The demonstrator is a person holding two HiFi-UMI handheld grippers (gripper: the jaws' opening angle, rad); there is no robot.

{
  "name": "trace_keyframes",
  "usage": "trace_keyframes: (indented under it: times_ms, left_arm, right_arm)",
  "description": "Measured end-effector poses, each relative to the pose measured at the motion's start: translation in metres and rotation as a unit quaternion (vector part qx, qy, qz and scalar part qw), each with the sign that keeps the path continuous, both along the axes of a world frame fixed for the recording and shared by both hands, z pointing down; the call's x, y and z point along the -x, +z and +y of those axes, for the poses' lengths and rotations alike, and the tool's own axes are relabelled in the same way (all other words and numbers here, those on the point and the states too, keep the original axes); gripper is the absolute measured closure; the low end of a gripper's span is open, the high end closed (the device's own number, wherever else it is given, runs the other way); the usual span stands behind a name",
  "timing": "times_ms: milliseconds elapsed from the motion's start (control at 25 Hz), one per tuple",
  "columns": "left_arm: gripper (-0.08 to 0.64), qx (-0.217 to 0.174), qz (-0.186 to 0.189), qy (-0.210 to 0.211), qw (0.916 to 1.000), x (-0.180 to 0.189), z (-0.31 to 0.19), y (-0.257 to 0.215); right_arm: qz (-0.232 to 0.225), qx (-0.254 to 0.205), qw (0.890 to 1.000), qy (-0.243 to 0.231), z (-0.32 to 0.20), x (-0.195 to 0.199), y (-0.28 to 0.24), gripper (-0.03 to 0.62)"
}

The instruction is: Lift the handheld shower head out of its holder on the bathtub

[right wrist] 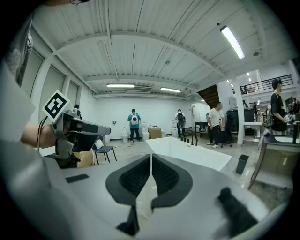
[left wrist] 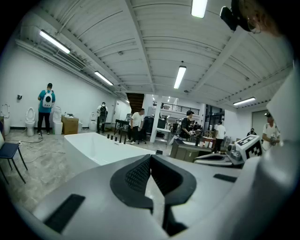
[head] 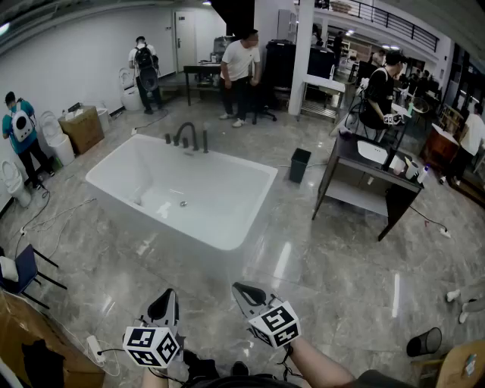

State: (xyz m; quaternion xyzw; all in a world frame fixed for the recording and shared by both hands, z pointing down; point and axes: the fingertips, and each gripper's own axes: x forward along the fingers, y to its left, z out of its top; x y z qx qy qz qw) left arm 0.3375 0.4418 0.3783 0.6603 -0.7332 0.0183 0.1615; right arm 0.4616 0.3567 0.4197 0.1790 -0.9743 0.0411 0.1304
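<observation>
White bathtub (head: 227,161), black faucet (head: 186,134) at far rim, left tool (head: 164,303) and right tool (head: 244,292) nearer

Grey polished stone floor (head: 326,265) spreads out ahead of the fingers (head: 246,295), catching streaks from the ceiling tube lights (left wrist: 180,76). Far ahead and to their left runs a white wall (head: 68,53), with toilets (head: 54,136) and a cardboard box (head: 82,127) lined along it. Nearer on the left stands a blue chair (head: 26,269). Ahead to the right sits a dark desk (head: 364,186), with a black bin (head: 299,164) near it. Beyond, a white pillar (head: 305,53) rises beside a railed mezzanine (head: 394,19). The ceiling (left wrist: 140,42) is white ribbed panelling.
</observation>
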Motion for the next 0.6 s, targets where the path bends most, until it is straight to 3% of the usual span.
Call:
trace_keyframes:
  times_ms: [600]
  left_arm:
    - [0.545, -0.007, 0.011, -0.014, 0.9998, 0.023, 0.021, -0.001]
  right_arm:
    - [-0.003, -0.012, 1.000, -0.017, 0.019, 0.024, -0.009, 0.561]
